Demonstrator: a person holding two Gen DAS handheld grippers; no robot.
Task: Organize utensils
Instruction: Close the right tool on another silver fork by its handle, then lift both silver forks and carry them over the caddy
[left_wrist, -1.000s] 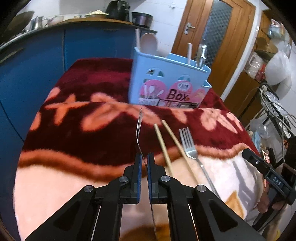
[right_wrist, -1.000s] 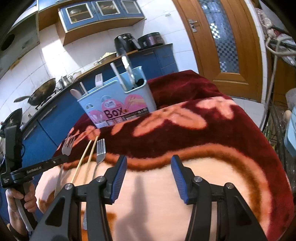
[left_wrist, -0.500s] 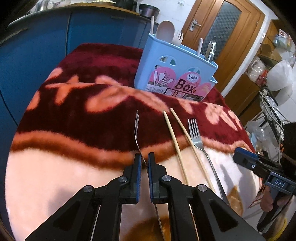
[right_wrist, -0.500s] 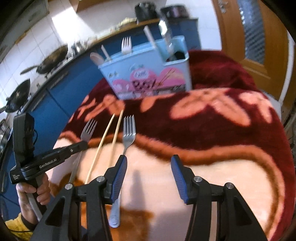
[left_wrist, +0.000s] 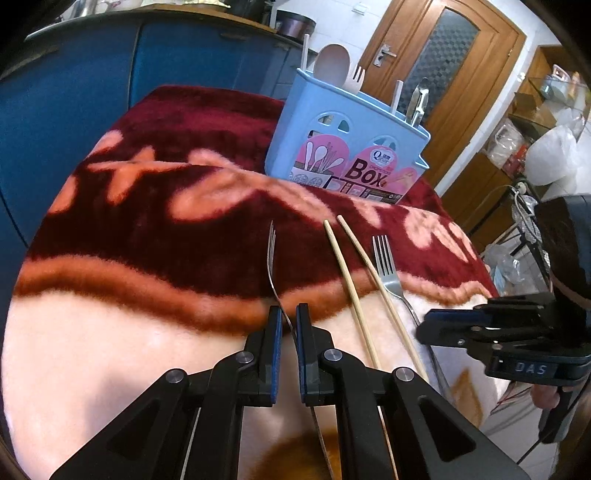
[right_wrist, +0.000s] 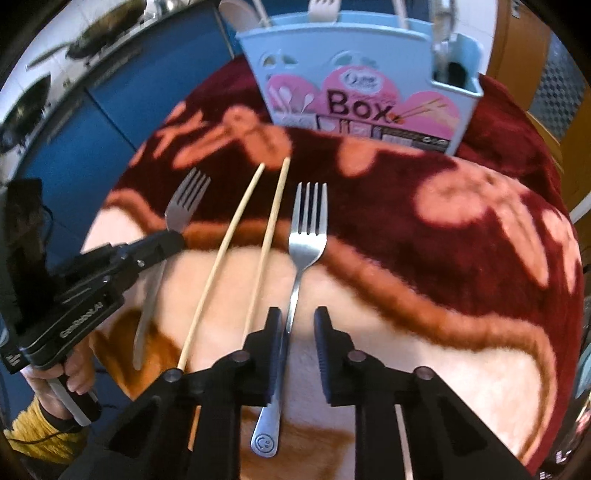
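Right wrist view has your right claw (right_wrist: 294, 334) pointing steeply down over the right fork (right_wrist: 307, 236), its jaws closing with the thin handle between them, close against the left pad and clear of the right one, so nothing is pinched yet. That fork is stiff, light steel with a smooth, slippery handle; I judge the narrow neck just behind the tines the poorer hold, and the flatter mid-handle where you are now the better one. Your left claw (left_wrist: 289, 326) is already clamped on the left fork (left_wrist: 272, 254), held on edge with its tines lifted toward the far side. Between the two forks lie the chopsticks (right_wrist: 255, 229), slim, light wood, likely to roll or splay if nudged, touching nothing but the blanket. The blanket (left_wrist: 155, 206) is deep, plush pile in dark red and peach over the worktop; it gives under pressure, so expect the flat handle to sink and the pads to catch fibres. At the far edge stands the blue utensil box (left_wrist: 347, 147), upright, already carrying a spoon, a pale fork and other handles. Beyond it are blue cabinets (left_wrist: 110, 74) on the left and a wooden door (left_wrist: 443, 74) on the right.
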